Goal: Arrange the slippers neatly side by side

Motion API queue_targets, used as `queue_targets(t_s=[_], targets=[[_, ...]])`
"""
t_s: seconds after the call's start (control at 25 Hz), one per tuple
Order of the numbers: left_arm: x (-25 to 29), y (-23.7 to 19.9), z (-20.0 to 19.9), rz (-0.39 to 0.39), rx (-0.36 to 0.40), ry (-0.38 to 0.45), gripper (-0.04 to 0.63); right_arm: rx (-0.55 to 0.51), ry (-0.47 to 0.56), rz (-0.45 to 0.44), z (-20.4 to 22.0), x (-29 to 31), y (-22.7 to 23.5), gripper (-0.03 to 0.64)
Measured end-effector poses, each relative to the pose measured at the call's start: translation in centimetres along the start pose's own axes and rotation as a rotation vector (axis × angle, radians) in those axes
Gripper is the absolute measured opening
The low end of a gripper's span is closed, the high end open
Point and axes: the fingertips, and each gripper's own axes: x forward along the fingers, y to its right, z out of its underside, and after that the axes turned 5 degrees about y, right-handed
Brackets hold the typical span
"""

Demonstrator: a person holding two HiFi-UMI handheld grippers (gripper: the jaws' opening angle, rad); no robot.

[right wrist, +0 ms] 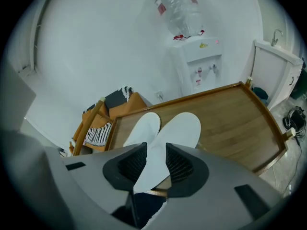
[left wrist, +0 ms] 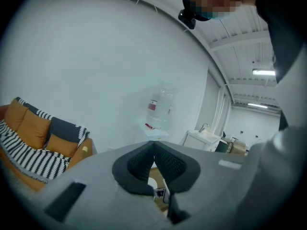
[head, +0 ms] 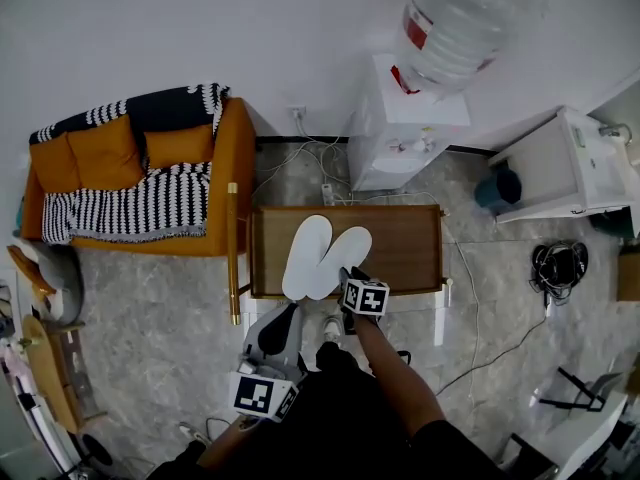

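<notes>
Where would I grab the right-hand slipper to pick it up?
Take the right slipper by its heel end, from the near edge of the table. It lies flat and thin, heel toward the person, and the left slipper touches its inner side. The open jaws of the right gripper straddle that heel.

The right slipper (head: 345, 253) has its near heel hidden under the right gripper (head: 350, 276). The picture's far edge cuts off the water bottle (head: 460, 18); the left gripper view crops the sofa (left wrist: 29, 138).
</notes>
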Motion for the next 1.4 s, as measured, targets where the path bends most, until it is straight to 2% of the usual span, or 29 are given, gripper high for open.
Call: queue_targets(t_s=[0.4, 0.56, 0.76, 1.24, 1.4], targets=[[-1.1, -1.9, 0.8, -0.031, -0.016, -0.015, 0.012, 0.105, -0.024, 0.054, 1.0, 3.5, 1.2, 0.092], [-1.2, -2.5, 1.0, -0.042, -0.025, -0.021, 0.012, 0.113, -0.039, 0.077, 1.1, 4.5, 1.7, 0.091], [-1.4, -2.9, 1.0, -0.046, -0.03, -0.016, 0.012, 0.089, -0.045, 0.078, 1.0, 4.6, 1.6, 0.051], [-1.6, -2.6, 1.1, -0.043, -0.039, -0.01, 0.012, -0.085, -0.057, 0.037, 0.5, 2.4, 1.9, 0.032], [-1.8, -2.4, 1.2, -0.044, -0.04, -0.011, 0.012, -0.189, -0.075, 0.006, 0.1, 1.4, 2.1, 0.031]])
